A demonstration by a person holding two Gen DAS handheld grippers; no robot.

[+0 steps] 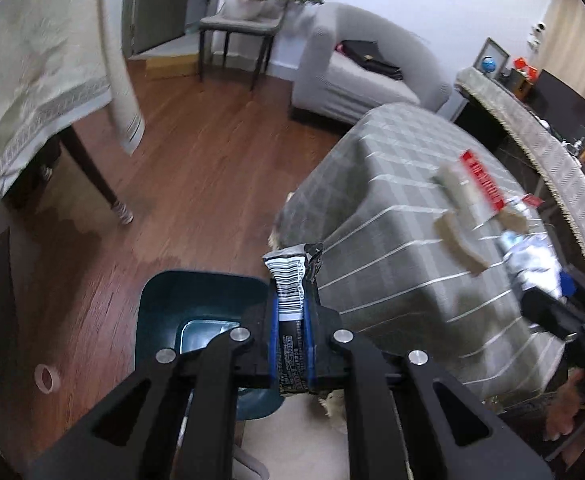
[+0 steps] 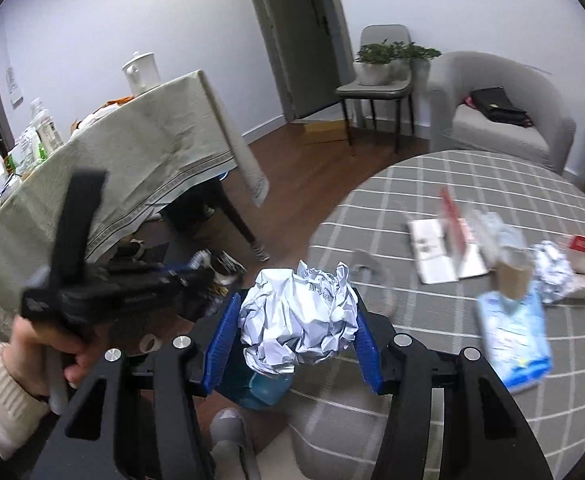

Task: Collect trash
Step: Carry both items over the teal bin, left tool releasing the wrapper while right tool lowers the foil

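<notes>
My left gripper point(image 1: 292, 320) is shut on a black snack wrapper point(image 1: 292, 280) with a white barcode, held over the dark teal bin point(image 1: 196, 296) on the floor beside the round table. My right gripper point(image 2: 294, 332) is shut on a crumpled white paper ball point(image 2: 298, 316), at the table's near edge above the blue bin point(image 2: 260, 390). More trash lies on the grey checked tablecloth point(image 2: 432, 176): a foil ball point(image 2: 552, 268), a blue packet point(image 2: 512, 344), a cardboard tube point(image 2: 512, 276), a red strip point(image 2: 452, 216) and white paper point(image 2: 432, 256). The left gripper also shows in the right wrist view point(image 2: 212, 276).
A cloth-covered dining table point(image 2: 144, 160) with bottles stands at left, its leg point(image 1: 100, 184) near the bin. A tape roll point(image 1: 46, 378) lies on the wood floor. A grey armchair point(image 2: 500, 120) and a chair with plants point(image 2: 376, 80) stand behind. A slipper point(image 2: 228, 432) shows below.
</notes>
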